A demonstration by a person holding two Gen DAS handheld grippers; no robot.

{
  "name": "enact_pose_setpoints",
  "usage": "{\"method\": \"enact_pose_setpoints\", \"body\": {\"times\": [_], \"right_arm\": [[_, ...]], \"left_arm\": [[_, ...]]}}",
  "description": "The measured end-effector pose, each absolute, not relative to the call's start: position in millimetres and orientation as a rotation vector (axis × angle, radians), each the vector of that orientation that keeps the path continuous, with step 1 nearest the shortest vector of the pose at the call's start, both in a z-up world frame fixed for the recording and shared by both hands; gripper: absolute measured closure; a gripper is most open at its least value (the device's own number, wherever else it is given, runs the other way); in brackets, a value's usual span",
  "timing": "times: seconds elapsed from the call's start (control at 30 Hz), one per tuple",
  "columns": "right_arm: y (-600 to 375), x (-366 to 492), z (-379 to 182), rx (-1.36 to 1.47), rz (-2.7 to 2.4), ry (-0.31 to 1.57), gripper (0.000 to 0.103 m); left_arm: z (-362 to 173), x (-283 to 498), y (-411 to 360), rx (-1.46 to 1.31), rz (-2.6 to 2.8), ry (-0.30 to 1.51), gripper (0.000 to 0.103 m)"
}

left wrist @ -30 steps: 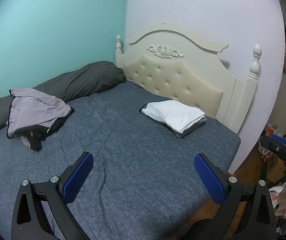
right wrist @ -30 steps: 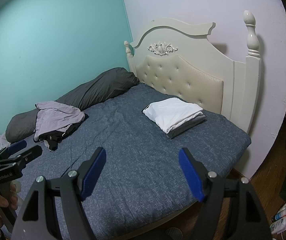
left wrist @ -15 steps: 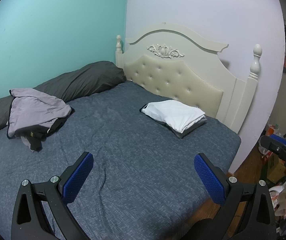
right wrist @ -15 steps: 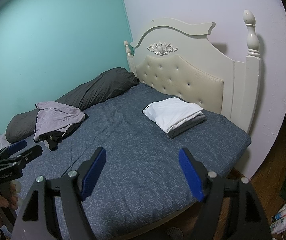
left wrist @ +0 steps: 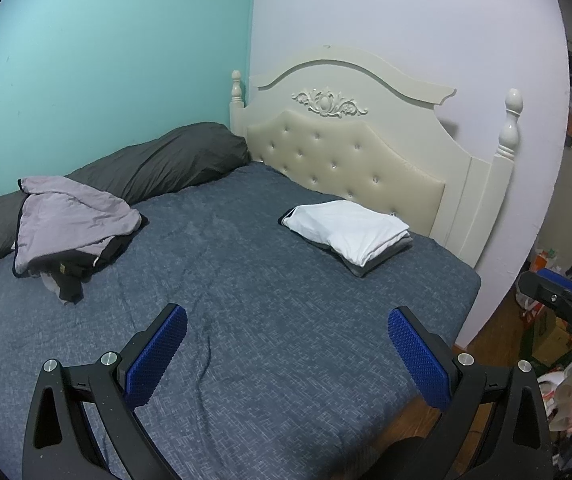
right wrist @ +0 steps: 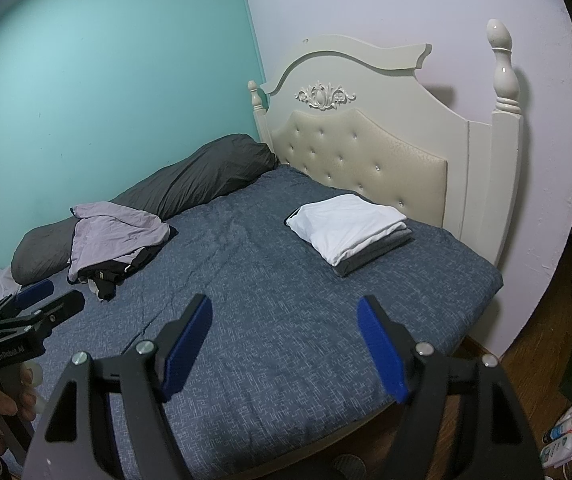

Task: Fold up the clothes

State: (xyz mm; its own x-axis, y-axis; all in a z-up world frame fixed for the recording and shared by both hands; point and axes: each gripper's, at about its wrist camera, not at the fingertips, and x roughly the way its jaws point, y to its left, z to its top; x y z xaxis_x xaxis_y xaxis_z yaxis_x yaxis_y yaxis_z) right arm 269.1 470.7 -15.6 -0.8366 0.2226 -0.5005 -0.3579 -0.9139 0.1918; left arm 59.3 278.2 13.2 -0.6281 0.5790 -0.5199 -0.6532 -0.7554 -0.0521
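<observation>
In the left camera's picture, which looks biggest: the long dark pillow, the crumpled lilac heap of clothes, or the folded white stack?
As they appear:
1. Dark pillow
2. Lilac heap
3. Folded white stack
The heap and stack look close in size, so that order is unsure.

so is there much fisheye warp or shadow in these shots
Left wrist view: black vignette in the corners, headboard bowed, dim even light. Right wrist view: same warp, and the bedpost throws a soft shadow on the wall; both sharp, no glare.
</observation>
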Motion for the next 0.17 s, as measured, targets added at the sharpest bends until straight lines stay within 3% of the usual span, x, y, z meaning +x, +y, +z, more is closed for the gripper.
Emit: {"method": "enact_pose_setpoints", "body": {"times": [0.17], "right_arm": [[470.3, 269.9, -16.2, -0.690, 2.718, 0.401, 0.027]], "left_arm": [[14.1, 58.9, 278.6, -0.684, 2.337, 0.185, 0.000]]}}
